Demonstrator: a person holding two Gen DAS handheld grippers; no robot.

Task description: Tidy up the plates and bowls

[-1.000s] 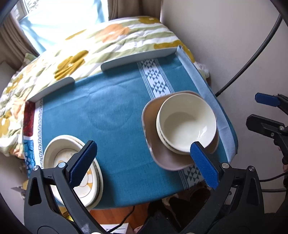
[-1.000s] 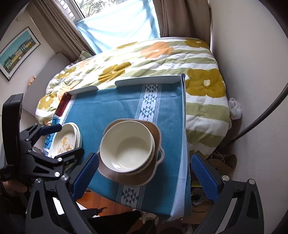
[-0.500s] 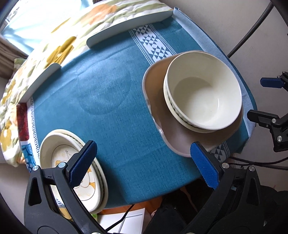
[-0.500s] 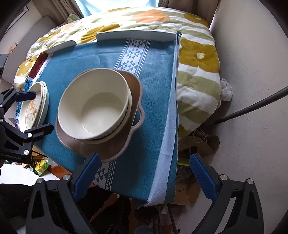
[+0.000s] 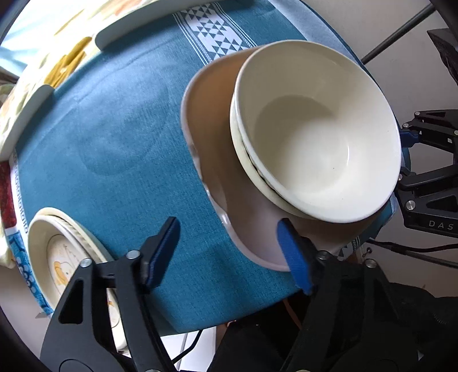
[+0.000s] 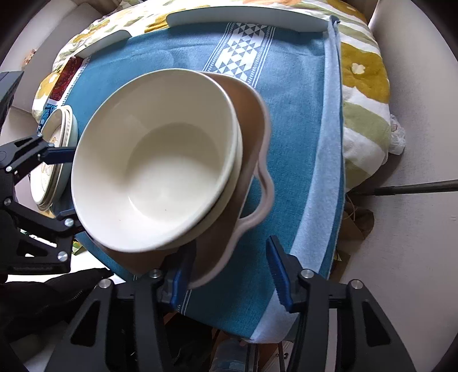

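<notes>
Cream bowls (image 5: 317, 137) sit stacked in a shallow tan dish (image 5: 217, 120) with a handle (image 6: 264, 194) on the blue cloth; the stack also shows in the right wrist view (image 6: 154, 177). My left gripper (image 5: 229, 254) is open, its jaws either side of the dish's near rim. My right gripper (image 6: 229, 271) is open, its jaws either side of the dish's rim near the handle. A stack of cream patterned plates (image 5: 63, 257) lies at the cloth's left corner, also in the right wrist view (image 6: 54, 143).
The blue cloth (image 5: 114, 137) covers a small table beside a bed with a flowered quilt (image 6: 363, 71). Two grey rails (image 6: 246, 21) edge the far side. Beige floor (image 6: 415, 229) and a black cable (image 6: 415, 187) lie to the right.
Both grippers have moved in close to the dish and bowl stack. Their jaws have narrowed and now straddle the dish's rim.
</notes>
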